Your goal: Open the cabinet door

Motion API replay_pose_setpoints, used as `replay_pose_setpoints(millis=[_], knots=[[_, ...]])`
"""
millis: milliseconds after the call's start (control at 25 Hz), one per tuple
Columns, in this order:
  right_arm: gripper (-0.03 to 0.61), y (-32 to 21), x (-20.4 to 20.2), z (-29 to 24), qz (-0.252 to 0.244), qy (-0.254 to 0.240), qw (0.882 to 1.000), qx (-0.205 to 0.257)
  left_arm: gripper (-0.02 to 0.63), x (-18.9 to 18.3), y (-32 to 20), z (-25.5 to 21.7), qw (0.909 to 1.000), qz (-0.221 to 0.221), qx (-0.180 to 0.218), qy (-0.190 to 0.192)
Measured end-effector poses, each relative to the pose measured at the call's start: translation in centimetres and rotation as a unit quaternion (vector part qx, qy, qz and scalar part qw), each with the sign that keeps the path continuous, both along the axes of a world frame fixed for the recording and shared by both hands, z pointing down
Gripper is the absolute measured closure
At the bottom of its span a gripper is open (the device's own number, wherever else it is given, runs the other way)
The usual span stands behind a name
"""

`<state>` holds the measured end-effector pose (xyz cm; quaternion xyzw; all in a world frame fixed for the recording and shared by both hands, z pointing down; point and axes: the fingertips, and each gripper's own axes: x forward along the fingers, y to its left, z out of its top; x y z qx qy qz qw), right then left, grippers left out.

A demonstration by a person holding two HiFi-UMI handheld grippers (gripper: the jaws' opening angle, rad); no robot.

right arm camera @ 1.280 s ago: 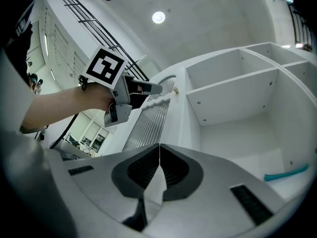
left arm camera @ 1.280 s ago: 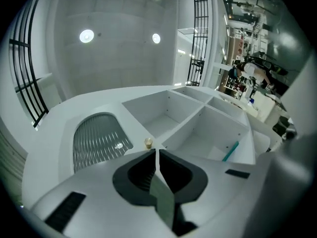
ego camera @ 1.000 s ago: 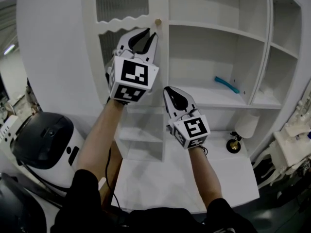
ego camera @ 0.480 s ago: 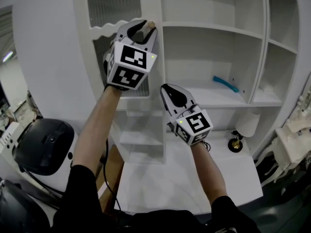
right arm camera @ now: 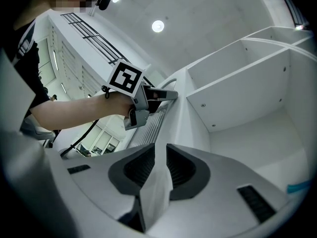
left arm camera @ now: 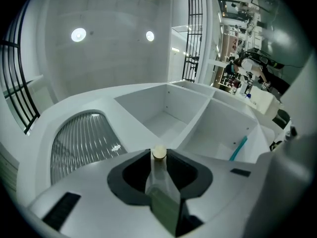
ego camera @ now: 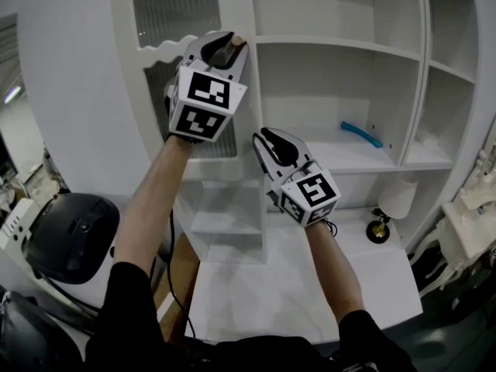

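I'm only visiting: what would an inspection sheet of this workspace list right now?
Surface: white desktop.
Job's things: cabinet door with ribbed pane; knob at its edge.
Clutter: teal item on a shelf; small lamp on the desktop.
Grippers: left gripper, jaws just opened, knob between them; right gripper, jaws just opening, nothing between.
Cables: black cable beside the left arm.
Surroundings: white open shelves; black-and-white machine at left.

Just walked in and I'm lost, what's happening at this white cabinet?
A person holding a gripper in each hand is about to open the cabinet door. The left gripper is at the door's round knob, which sits between its jaws; they have just been opening and do not clamp it. The right gripper hangs lower; its jaws have also just been opening, with nothing between them. The door looks closed.
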<state>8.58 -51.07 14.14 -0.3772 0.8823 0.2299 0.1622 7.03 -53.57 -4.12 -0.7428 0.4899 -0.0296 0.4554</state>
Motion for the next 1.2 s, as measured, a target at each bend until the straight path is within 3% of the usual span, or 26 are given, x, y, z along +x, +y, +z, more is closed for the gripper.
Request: replay_pose_setpoints(millis=[280,680,1200], knots=[[0.501,-0.6,0.2,0.3,0.007,0.003,1.000,-0.003,0.530,0.2,0.2,0.0,0.9998,-0.005,0.011,-0.013],[0.407,-1.4,0.2,0.1,-0.035,-0.013,0.999,-0.026,0.534,0.0,1.4,-0.1,0.9998,0.021,0.008,-0.001],[0.458,2.1,-1.1,0.5,-0.103,-0.043,0.993,-0.029,0.535,-1.3,5.8,-0.2,0.9986,0.046,0.014,0.023]])
